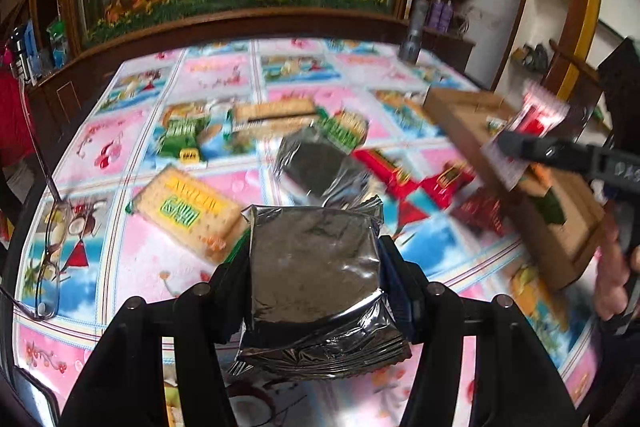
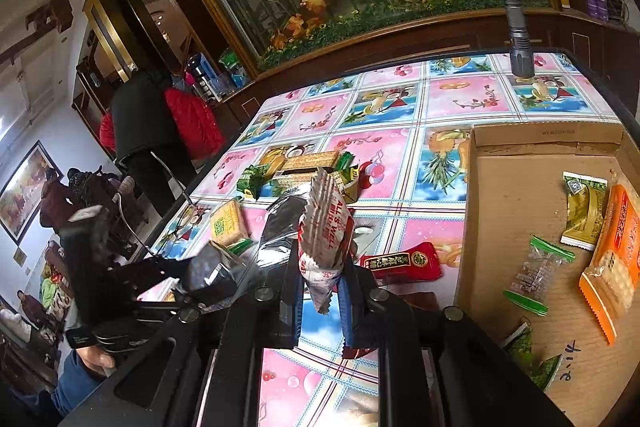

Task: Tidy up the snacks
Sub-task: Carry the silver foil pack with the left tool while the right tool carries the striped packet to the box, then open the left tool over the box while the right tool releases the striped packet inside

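Fingers of the left gripper (image 1: 316, 259) clamp a square silver foil snack packet (image 1: 316, 267) above the pink patterned tablecloth (image 1: 160, 267). Right wrist view: the right gripper (image 2: 322, 287) pinches a white-and-red crimped wrapper (image 2: 326, 227) (upright), beside the shallow brown cardboard box (image 2: 516, 195).

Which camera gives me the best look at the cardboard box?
The right wrist view: the cardboard box lies open at right, its floor and the packets inside sharp. In the left wrist view the box is blurred, and the right gripper crosses it.
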